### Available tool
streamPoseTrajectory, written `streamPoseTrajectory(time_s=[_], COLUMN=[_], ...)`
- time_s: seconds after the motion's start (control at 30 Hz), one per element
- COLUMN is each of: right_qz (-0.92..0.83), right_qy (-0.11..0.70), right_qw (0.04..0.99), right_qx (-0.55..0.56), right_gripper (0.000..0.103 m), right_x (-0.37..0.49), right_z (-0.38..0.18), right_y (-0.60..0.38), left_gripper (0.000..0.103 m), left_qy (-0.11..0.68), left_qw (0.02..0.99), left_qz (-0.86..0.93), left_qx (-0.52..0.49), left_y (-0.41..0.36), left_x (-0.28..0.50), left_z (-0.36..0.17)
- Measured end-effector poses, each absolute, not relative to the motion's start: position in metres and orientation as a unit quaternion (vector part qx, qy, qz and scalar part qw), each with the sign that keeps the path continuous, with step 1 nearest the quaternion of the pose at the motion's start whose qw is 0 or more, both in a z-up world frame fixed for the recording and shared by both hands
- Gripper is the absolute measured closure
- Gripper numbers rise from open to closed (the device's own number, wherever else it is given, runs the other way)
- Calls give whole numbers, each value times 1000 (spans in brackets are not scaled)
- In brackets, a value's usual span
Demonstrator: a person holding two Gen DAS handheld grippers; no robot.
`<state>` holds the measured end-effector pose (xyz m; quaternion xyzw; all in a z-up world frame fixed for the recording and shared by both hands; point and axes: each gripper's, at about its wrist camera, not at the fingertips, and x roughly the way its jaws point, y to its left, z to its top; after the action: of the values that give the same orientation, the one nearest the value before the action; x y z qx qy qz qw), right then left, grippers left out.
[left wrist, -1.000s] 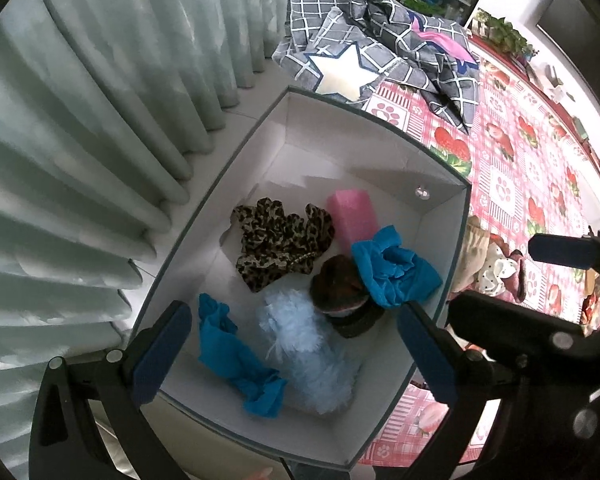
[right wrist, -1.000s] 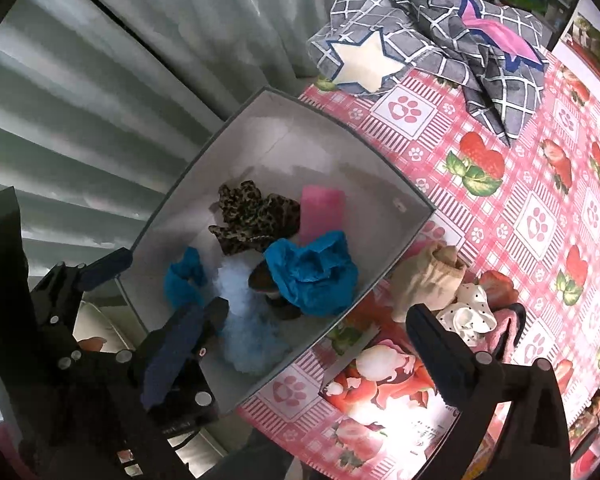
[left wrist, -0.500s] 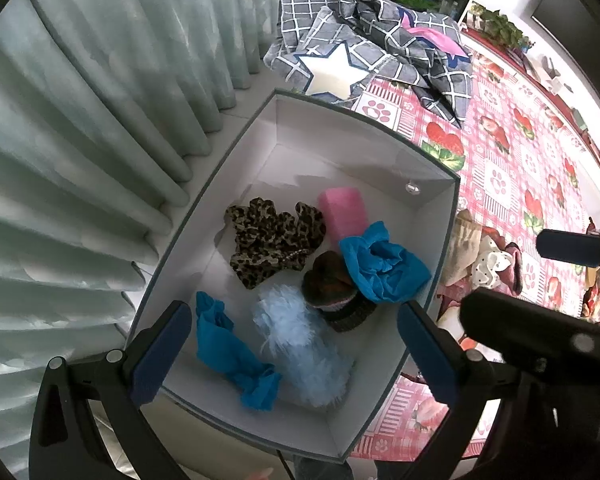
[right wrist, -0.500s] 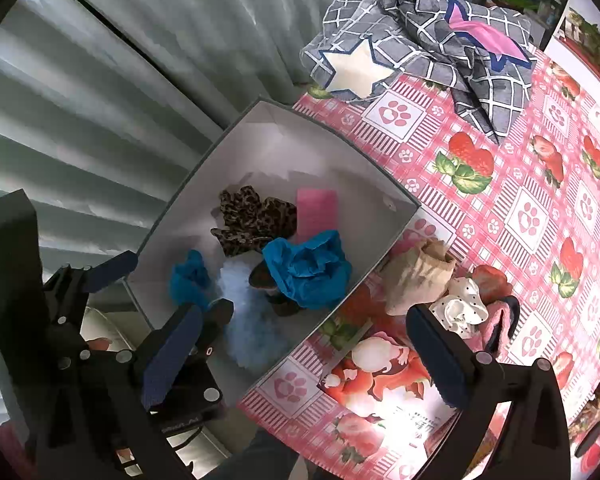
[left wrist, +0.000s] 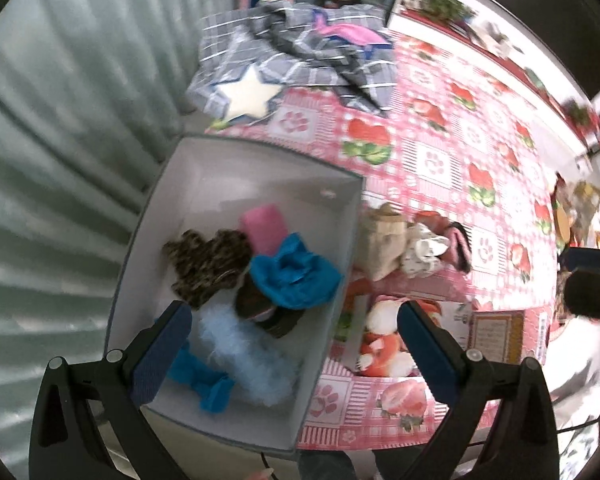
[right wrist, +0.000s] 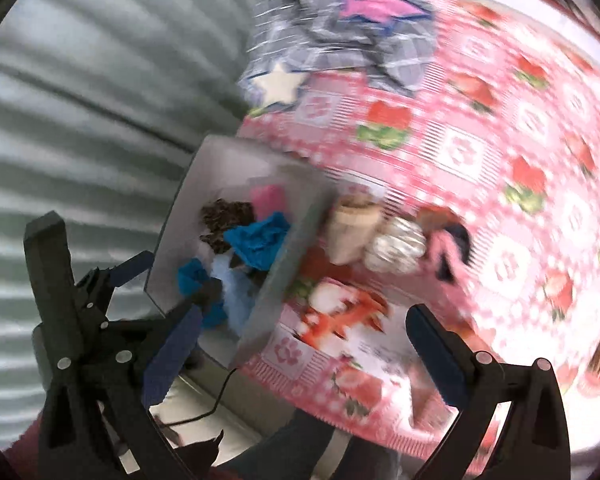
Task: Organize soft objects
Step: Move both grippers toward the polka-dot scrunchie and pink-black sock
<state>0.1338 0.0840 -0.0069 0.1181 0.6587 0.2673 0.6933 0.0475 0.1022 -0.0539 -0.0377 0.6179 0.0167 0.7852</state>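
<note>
Both grippers hover empty, left gripper [left wrist: 292, 344] and right gripper [right wrist: 300, 344] with fingers spread wide; a white box [left wrist: 204, 160] holds several soft items; a beige pouch [left wrist: 380, 240] and spotted cloth [left wrist: 422, 252] wait on the strawberry-print surface [left wrist: 440, 160] just beside it; blur suggests haste, so a grab may miss or snag the box wall.

One box [left wrist: 204, 216] ahead of the left fingers holds six soft things: two blue cloths [left wrist: 296, 276], one leopard piece [left wrist: 208, 264], one pink roll [left wrist: 264, 228], one brown item [left wrist: 256, 300], one pale fluff [left wrist: 244, 356]. Three more [left wrist: 416, 248] lie beside it.
</note>
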Motion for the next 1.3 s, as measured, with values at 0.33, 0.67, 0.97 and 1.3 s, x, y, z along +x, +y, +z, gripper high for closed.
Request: streamPoseTrajectory(time_s=[0.33, 0.67, 0.97, 1.3], right_qz=[181, 220, 284, 211], right_qy=[694, 742, 753, 739], right_qw=[668, 618, 593, 640], right_qx=[197, 139, 20, -28], right_gripper=[0, 0, 0, 0], right_x=[159, 209, 233, 242], right_z=[-53, -148, -227, -258], right_y=[-27, -13, 55, 13], left_gripper=[0, 0, 0, 0], left_qy=[633, 660, 686, 737], left_qw=[772, 743, 723, 675], left_qz=[-58, -96, -63, -20], left_qx=[-5, -50, -57, -4], left_y=[35, 1, -15, -42], left_x=[69, 84, 97, 129], left_z=[-61, -75, -108, -169])
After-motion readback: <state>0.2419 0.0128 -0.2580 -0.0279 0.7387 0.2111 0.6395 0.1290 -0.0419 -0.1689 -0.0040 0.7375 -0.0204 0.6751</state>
